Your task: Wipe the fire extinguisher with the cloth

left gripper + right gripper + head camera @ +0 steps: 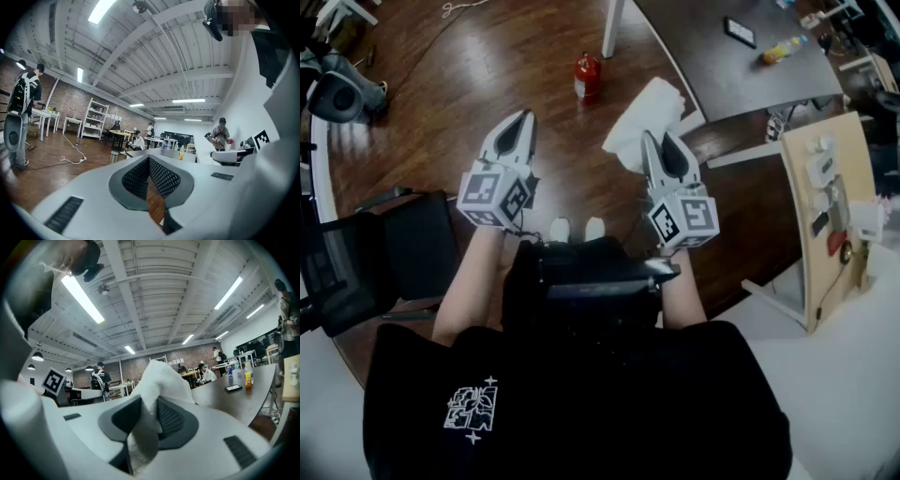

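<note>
Head view: the red fire extinguisher (587, 77) stands upright on the wooden floor (469, 84), well ahead of both my tongs, its label too small to read.

Left gripper view: my left gripper (149, 161) is pressed together at the tips, holding nothing.

Right gripper view: my right gripper (149, 404) pinches the white cloth (159, 380), and its jaws hide the cloth's lower end.

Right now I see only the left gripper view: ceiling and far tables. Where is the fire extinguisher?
Observer: The fire extinguisher stands upright on the wooden floor, near a white table leg.
Operator: Which claw holds the cloth?
Observer: The right claw is shut on the white cloth.
Operator: Does the cloth touch the extinguisher?
Observer: No, it is apart from it, to the extinguisher's right in the head view.
</note>
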A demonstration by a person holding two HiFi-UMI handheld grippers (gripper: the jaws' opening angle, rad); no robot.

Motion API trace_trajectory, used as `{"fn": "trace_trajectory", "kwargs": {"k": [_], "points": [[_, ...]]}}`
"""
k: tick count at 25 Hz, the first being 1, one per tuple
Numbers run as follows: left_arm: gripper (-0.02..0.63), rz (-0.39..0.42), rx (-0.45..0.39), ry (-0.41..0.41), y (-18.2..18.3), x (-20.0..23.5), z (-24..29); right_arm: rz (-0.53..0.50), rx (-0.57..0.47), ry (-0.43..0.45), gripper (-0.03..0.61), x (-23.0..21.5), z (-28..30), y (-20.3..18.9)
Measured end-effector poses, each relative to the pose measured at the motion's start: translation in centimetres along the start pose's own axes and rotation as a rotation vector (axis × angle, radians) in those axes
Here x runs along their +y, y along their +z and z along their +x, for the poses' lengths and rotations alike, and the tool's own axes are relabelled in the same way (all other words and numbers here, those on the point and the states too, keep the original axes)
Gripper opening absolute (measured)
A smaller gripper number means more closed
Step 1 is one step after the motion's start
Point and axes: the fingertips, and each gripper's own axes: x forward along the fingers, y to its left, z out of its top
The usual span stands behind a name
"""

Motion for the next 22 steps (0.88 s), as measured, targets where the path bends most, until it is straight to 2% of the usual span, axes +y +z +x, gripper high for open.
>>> {"fn": "trace_trajectory", "kwargs": {"k": [4,10,15,22], "points": [[0.003,-0.034,-0.025,0.012,-0.2,-1.2,1.5,0.007,0.010,0.015,0.127,-2.2,-0.2,-0.5],[0.003,0.016,-0.002,0.019,-1.1,-2.2,4.4,0.012,0.036,0.034,0.127,-5.3,1.1,-1.8],[0.003,-0.003,-0.013,0.050,-1.0,-0.5,7.0,-0.001,0.063,0.057,0.126,-6.8,3.9,-2.5],[0.003,-0.012,-0.012,0.039,-2.5,3.7,13.5,-0.020,0.071,0.071,0.127,-9.4,11.1,-4.0]]}}
